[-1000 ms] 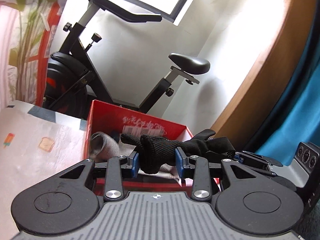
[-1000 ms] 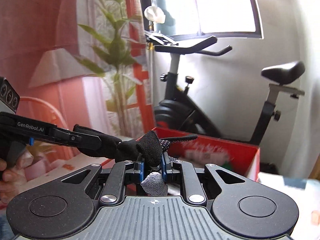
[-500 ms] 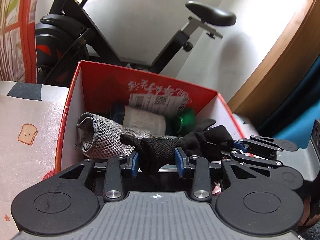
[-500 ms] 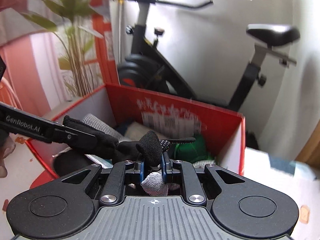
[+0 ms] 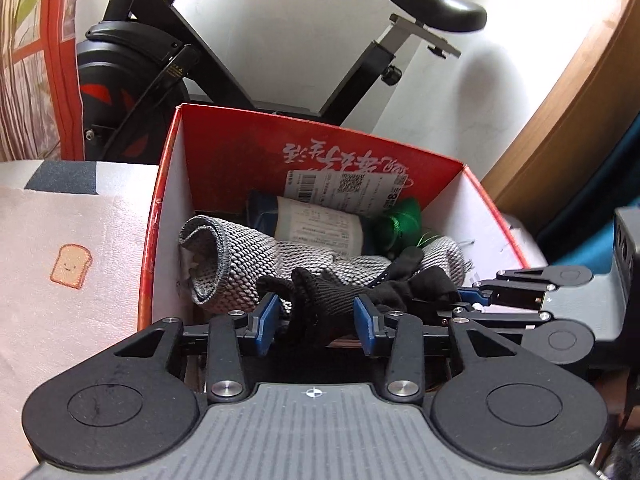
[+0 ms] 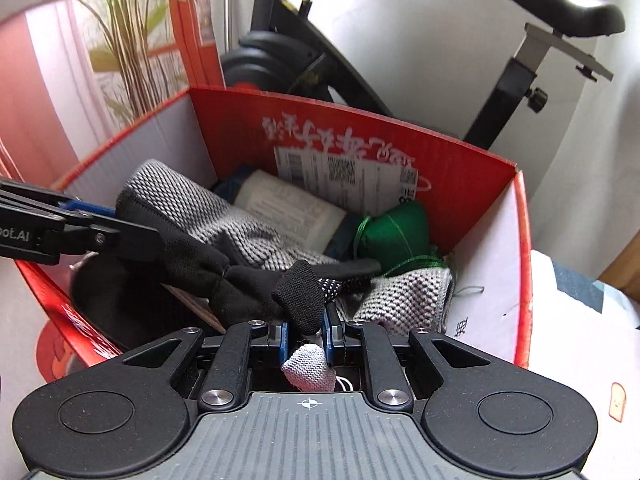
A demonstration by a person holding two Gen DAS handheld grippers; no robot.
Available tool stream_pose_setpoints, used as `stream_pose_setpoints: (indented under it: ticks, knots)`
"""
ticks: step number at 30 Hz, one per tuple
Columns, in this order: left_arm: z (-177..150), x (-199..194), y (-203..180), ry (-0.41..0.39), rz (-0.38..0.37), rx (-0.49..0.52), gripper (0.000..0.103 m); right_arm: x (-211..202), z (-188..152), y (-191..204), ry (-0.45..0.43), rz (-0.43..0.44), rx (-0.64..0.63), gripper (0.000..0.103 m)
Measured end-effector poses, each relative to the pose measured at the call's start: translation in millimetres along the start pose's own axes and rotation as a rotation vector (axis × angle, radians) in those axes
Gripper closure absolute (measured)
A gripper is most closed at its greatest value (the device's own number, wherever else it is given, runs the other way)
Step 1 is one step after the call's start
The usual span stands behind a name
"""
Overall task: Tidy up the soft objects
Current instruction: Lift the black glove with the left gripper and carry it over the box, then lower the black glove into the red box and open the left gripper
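Observation:
A black knitted glove (image 5: pixel 328 300) (image 6: pixel 224 276) hangs stretched between my two grippers, just above the open red box (image 5: pixel 320 148) (image 6: pixel 360 120). My left gripper (image 5: pixel 316 318) is shut on one end of the glove. My right gripper (image 6: pixel 306 334) is shut on the other end, with a grey fingertip patch (image 6: pixel 310 368) of the glove poking out behind the pads. In the box lie a grey knitted cloth (image 5: pixel 240 256) (image 6: pixel 192 208), a green pouch (image 5: pixel 400 224) (image 6: pixel 392 236) and a white labelled package (image 5: pixel 320 224) (image 6: pixel 288 208).
An exercise bike (image 5: pixel 168 60) (image 6: pixel 288 56) stands behind the box against a white wall. The box sits on a pale cloth with a toast print (image 5: pixel 70 264). A plant (image 6: pixel 128 52) stands at the left. A wooden edge (image 5: pixel 560 120) is at the right.
Both grippers have tipped down and moved toward the box with the glove held between them; the box's contents have come into full view.

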State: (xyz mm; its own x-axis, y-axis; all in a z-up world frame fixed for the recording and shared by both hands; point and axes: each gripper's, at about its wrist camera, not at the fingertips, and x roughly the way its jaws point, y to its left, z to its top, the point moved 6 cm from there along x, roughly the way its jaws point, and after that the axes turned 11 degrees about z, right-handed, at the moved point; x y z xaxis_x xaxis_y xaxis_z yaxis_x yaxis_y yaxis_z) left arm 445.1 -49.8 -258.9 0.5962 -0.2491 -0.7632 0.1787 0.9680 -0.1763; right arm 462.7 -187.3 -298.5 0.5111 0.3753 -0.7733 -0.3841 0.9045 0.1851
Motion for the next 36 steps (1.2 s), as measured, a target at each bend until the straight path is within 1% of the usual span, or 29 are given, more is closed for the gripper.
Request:
stream_pose_setpoints:
  ticks: [4,10,12,14,17,19,20,21,23,25,26,27,28,29,30,31,32,33,36]
  knots:
    - [-2,5,-5,0.011,0.040,0.057,0.060,9,-1,1,0.066,0.014,-0.020,0.088]
    - [-3,8,-4,0.013,0.041,0.059,0.058,17,-2,-1,0.160,0.023,0.006,0.087]
    - [-4,7,-4,0.010,0.041,0.060,0.054,18,-3,-2,0.172,0.020,0.027,0.086]
    - [-4,4,-4,0.002,0.033,0.054,0.049,17,-5,-3,0.165,0.018,0.053,0.084]
    - [-3,-5,-4,-0.021,0.020,0.051,0.047,11,-8,-6,0.130,0.013,0.102,0.081]
    - [-1,-11,-5,-0.036,0.030,0.059,0.038,5,-6,-8,0.105,0.003,0.117,0.077]
    - [0,-14,-5,-0.044,0.042,0.062,0.031,1,-5,-7,0.092,0.001,0.114,0.076]
    - [1,-17,-4,-0.055,0.057,0.067,0.030,-4,-4,-6,0.082,0.001,0.110,0.074]
    - [3,-25,-4,-0.079,0.078,0.075,0.027,-13,-1,-4,0.062,-0.003,0.105,0.066]
    - [5,-31,-4,-0.090,0.096,0.078,0.021,-24,3,-1,0.036,-0.005,0.099,0.053]
    - [5,-34,-3,-0.095,0.106,0.080,0.014,-29,4,0,0.024,-0.006,0.097,0.050]
    - [6,-38,-3,-0.102,0.115,0.083,0.005,-34,6,1,0.009,-0.006,0.096,0.041]
    - [6,-42,-3,-0.109,0.120,0.087,0.002,-39,8,2,-0.008,-0.001,0.096,0.034]
    - [6,-45,-3,-0.116,0.125,0.089,0.000,-44,9,4,-0.024,0.011,0.095,0.032]
    - [7,-50,-3,-0.126,0.131,0.091,0.000,-50,10,6,-0.041,0.018,0.094,0.025]
    - [7,-54,-3,-0.137,0.140,0.098,0.000,-56,10,7,-0.059,0.019,0.092,0.015]
    - [6,-59,-3,-0.146,0.152,0.103,0.000,-62,10,9,-0.077,0.018,0.089,0.010]
    - [5,-63,-2,-0.153,0.168,0.105,0.000,-69,10,10,-0.098,0.017,0.088,0.001]
    - [2,-77,1,-0.181,0.198,0.101,0.000,-85,8,16,-0.143,0.029,0.094,0.000]
